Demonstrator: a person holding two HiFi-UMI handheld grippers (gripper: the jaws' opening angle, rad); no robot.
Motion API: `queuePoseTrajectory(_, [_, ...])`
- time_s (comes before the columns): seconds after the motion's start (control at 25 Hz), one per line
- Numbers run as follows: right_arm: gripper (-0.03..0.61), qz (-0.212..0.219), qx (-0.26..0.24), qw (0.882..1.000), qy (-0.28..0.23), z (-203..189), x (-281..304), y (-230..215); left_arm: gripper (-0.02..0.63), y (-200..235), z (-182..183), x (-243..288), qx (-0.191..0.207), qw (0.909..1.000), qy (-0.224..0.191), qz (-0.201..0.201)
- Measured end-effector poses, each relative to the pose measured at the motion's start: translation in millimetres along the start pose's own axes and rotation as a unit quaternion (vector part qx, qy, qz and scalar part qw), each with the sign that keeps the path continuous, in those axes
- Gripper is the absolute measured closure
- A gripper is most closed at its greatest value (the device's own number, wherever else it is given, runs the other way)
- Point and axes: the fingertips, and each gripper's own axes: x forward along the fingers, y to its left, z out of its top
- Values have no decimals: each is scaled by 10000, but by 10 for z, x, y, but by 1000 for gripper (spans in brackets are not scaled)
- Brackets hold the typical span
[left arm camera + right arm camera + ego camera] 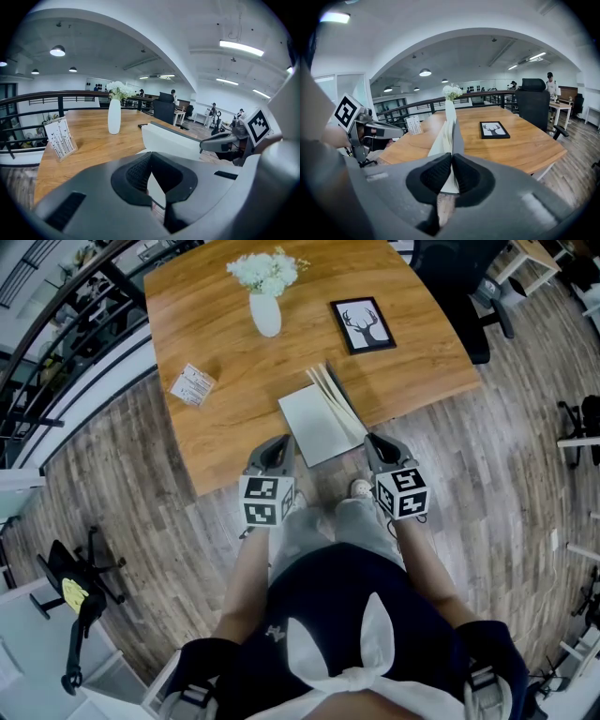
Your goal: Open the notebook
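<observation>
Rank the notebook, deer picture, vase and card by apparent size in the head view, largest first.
1. notebook
2. deer picture
3. vase and card: these look about alike, so I leave them unranked.

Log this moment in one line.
notebook: partly open, at table edge | right gripper: shut on its raised pages | left gripper: shut on its flat page

I saw bare table (225, 427) left of the notebook (314, 427), up to the card stand (192, 385). Beyond stood the vase (265, 313) and picture frame (362, 324), with a chair (464, 296) at the right edge.
</observation>
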Motion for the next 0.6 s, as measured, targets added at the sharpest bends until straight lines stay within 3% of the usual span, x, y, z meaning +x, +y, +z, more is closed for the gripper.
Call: queuePoseTrajectory(0.6, [560, -170, 232, 9996, 6, -19, -41, -477, 597, -180, 72, 92, 15, 9999, 10, 137])
